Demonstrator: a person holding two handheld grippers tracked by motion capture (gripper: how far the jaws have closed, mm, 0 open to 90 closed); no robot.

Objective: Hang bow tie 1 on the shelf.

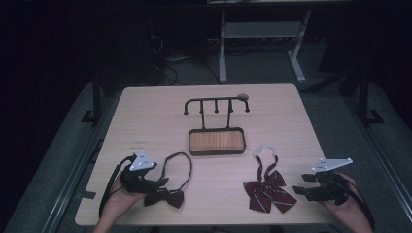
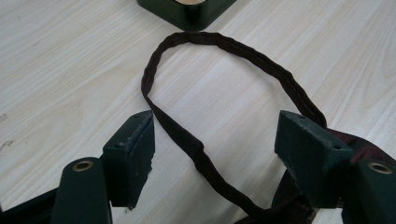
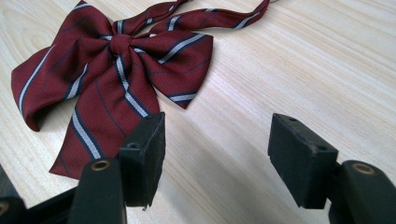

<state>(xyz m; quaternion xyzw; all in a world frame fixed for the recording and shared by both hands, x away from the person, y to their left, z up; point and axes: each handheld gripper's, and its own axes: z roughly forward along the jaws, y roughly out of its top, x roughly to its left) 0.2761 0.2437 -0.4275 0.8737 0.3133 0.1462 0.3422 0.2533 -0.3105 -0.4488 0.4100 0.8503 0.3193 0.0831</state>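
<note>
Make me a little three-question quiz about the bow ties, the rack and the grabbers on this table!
1. True or false: the striped bow tie hangs on the rack.
2. Which grabber is nearest the dark bow tie? A) left gripper B) right gripper
3. What passes between the left gripper's open jaws?

Key:
1. False. It lies flat on the table.
2. A.
3. The dark bow tie's neck strap; the jaws do not press on it.
</note>
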